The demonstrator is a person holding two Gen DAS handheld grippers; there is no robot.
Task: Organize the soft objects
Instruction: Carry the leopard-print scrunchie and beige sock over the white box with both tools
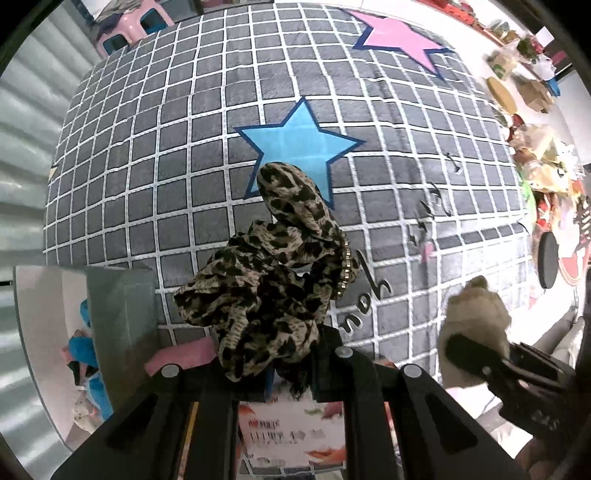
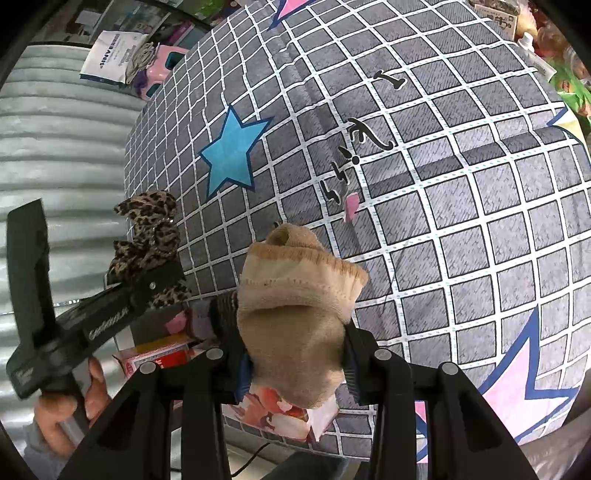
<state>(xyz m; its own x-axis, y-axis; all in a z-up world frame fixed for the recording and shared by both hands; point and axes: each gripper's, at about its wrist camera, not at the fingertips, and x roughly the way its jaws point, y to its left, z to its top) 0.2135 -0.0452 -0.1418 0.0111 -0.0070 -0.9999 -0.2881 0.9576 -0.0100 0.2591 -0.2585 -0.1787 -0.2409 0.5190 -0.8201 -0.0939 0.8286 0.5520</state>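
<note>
Grippers (image 1: 280, 354) (image 2: 295, 354) hold one scrunchie (image 1: 273, 280), one sock (image 2: 295, 317).

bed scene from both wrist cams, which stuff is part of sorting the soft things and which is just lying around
Part of the job:
- leopard-print fabric scrunchie, clamped in the left gripper
- beige knitted sock, clamped in the right gripper
- white bin holding blue soft items

Just lying about:
- grey checked bedsheet with stars
- pink plastic stool
- red-and-white printed carton

Both wrist views above checked bedsheet (image 1: 184, 147)
</note>
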